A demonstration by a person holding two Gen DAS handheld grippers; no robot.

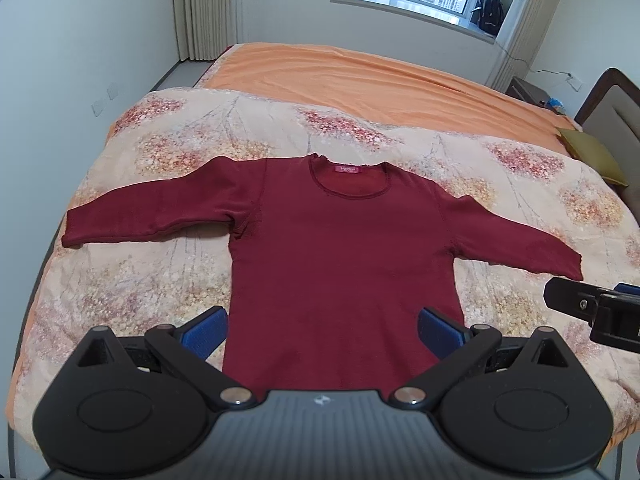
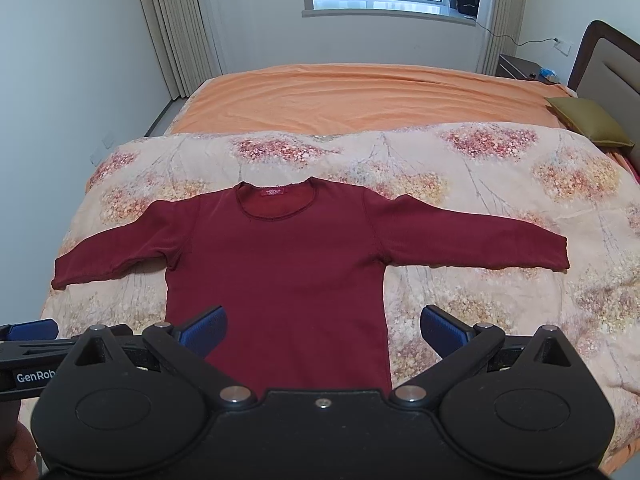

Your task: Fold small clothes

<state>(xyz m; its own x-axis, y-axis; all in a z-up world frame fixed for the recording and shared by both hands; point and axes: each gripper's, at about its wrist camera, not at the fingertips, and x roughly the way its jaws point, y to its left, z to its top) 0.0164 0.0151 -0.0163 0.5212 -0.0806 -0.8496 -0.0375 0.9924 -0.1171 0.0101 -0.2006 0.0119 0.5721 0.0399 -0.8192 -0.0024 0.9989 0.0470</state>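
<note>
Shirt (image 1: 340, 264) spread flat, front up, on quilt (image 1: 160, 280) over bed (image 1: 360, 76), sleeves out to both sides, hem nearest. Left tongs (image 1: 322, 330) and right tongs (image 2: 322, 330) both wide open, empty, hanging above the hem end, apart from the cloth. Likely soft, light, limp knit: bound to sag and bunch once lifted. Best pinched at a cuff or shoulder seam, through one layer only, clear of the quilt.

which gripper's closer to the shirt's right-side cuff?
Right. The right gripper sits just short of that cuff; the left gripper, jaws open, hangs over the shirt's hem, mid-body.
</note>
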